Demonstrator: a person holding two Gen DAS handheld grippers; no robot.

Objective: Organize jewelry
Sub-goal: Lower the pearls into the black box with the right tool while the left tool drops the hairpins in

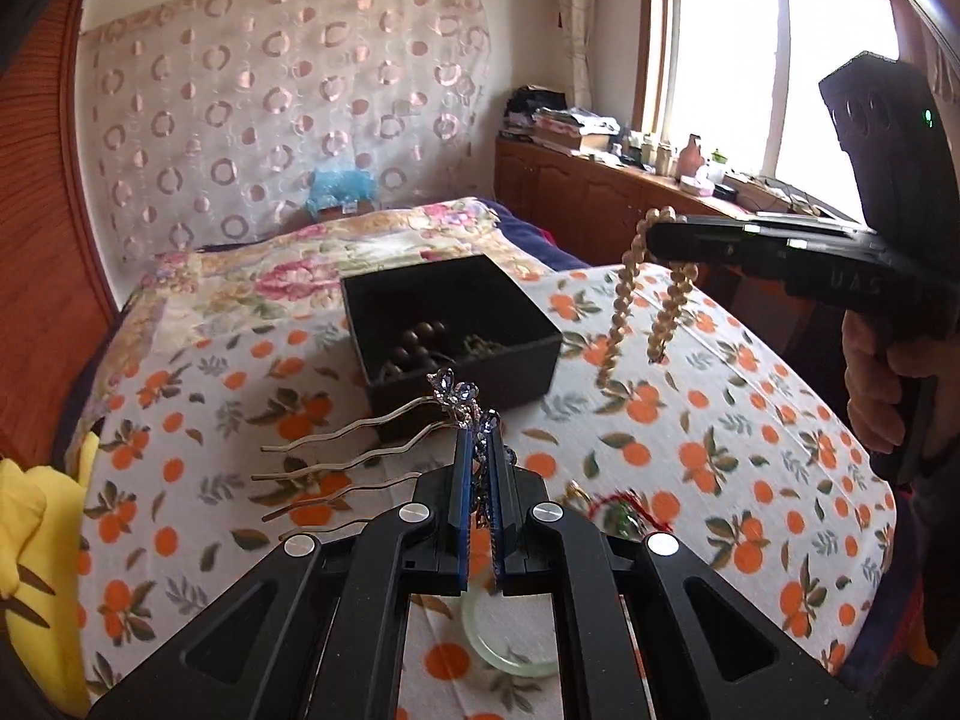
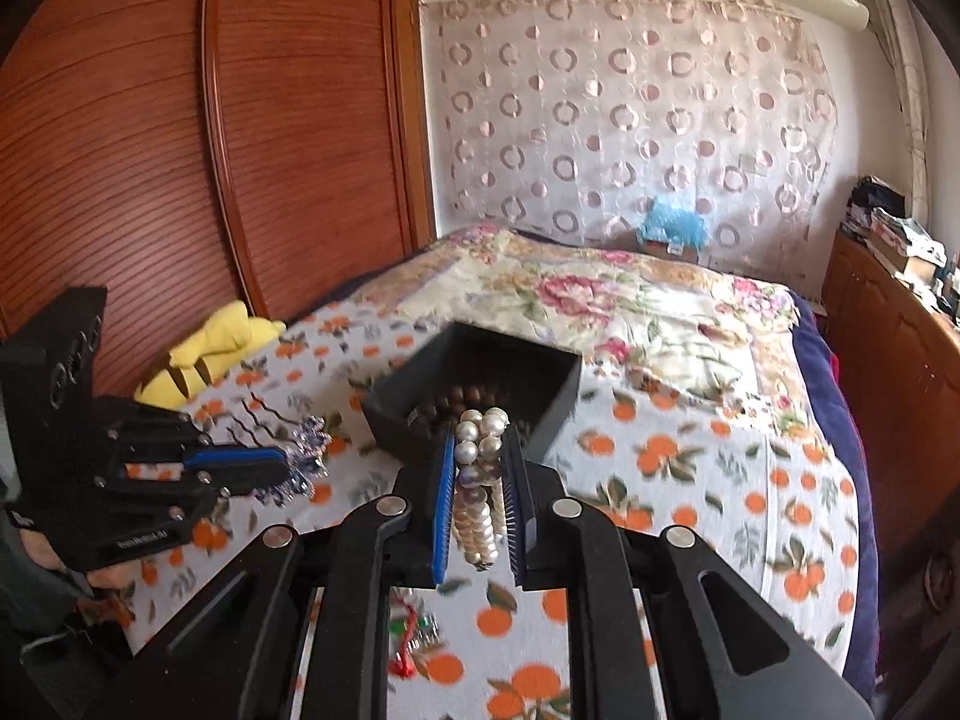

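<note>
The jewelled hair comb [image 1: 384,450] is pinched in the closed left gripper [image 1: 480,462], above the orange-print cloth [image 1: 750,450]. The pearl necklace [image 2: 480,480] hangs clamped in the right gripper [image 2: 480,480]. Ahead sits the black box [image 1: 456,330], holding what seem dark beads

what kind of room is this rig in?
Most likely a home bedroom. A bed under a floral quilt fills the middle, a wooden wardrobe stands along one side, and a low cabinet under the window is piled with books and bottles.
</note>
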